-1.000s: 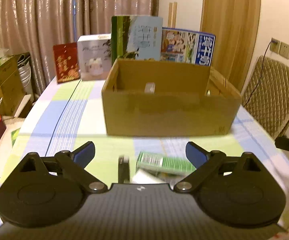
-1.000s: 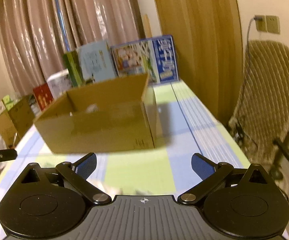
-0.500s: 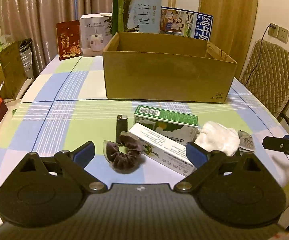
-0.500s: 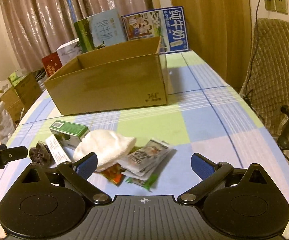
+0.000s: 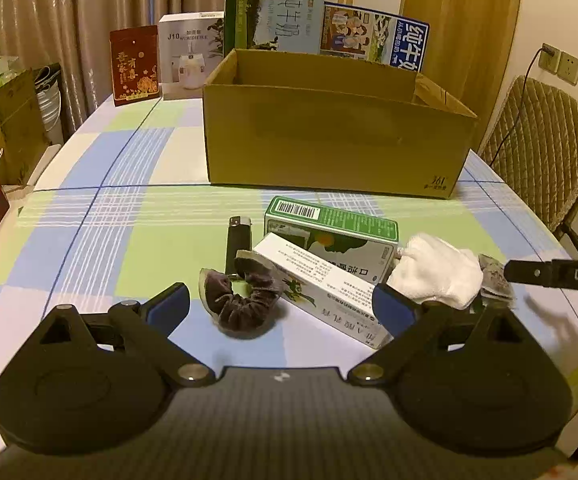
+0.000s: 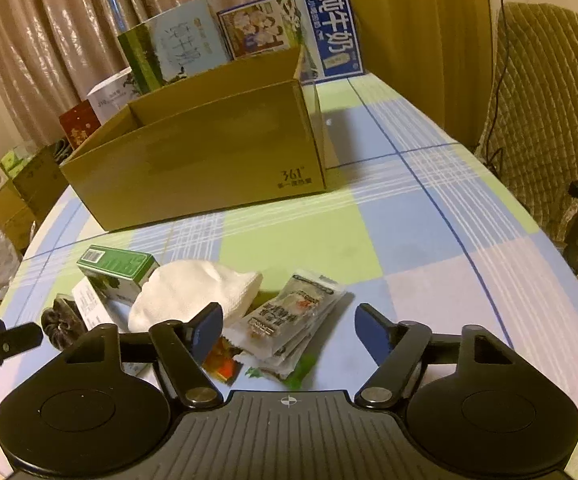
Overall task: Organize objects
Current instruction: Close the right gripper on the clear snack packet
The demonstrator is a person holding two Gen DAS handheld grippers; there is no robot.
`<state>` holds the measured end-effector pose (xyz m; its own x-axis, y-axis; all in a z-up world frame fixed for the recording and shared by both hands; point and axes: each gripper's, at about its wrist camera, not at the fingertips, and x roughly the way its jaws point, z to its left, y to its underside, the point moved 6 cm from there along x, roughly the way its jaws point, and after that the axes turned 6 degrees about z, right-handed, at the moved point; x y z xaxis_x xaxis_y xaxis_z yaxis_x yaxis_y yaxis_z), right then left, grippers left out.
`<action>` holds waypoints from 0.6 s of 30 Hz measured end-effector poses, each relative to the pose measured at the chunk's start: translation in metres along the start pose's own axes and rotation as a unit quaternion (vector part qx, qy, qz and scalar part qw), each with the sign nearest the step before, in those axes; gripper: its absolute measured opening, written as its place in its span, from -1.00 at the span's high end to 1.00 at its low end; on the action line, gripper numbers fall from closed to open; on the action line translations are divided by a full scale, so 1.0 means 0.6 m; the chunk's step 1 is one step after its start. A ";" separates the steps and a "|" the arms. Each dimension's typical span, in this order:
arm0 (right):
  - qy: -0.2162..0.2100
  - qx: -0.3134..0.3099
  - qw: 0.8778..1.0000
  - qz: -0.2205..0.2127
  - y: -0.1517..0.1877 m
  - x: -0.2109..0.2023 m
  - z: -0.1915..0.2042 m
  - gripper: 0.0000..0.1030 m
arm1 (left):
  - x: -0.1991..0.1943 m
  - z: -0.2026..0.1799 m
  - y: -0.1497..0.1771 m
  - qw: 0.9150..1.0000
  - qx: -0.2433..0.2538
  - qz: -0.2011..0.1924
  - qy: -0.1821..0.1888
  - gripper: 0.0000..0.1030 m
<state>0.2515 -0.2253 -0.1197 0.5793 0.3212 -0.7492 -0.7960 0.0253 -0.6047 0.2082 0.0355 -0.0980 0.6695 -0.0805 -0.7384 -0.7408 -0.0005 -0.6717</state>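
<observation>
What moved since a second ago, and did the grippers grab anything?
Both grippers pulled back from the cardboard box, so the pile on the table came into view: scrunchie, green box, white cloth, snack packets. The left gripper and right gripper stayed open and grabbed nothing. The box stayed put.

The left gripper (image 5: 281, 310) is matte black: two round, disc-like housings flank a finely ribbed centre plate that bears a small white mark, and angled link arms with silver pivot screws run forward to fingers (image 5: 169, 304) faced in dark blue pads. The right gripper (image 6: 289, 330) has the same build, with a small white crosshair mark on its ribbed plate.
</observation>
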 end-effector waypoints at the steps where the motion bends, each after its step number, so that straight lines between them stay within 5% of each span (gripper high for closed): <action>1: 0.000 0.001 1.000 0.001 -0.001 0.003 0.000 -0.34 | 0.003 0.000 0.000 1.000 -0.001 0.002 0.000 -0.86; 18: 0.021 0.004 0.999 0.034 -0.014 0.067 0.000 0.03 | 0.032 -0.011 0.004 1.000 0.000 0.016 0.008 -0.86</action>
<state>0.2815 -0.2128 -0.1448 0.5302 0.2827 -0.7994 -0.8353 0.0125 -0.5496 0.2192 0.0272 -0.1135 0.6439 -0.0967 -0.7590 -0.7625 0.0018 -0.6470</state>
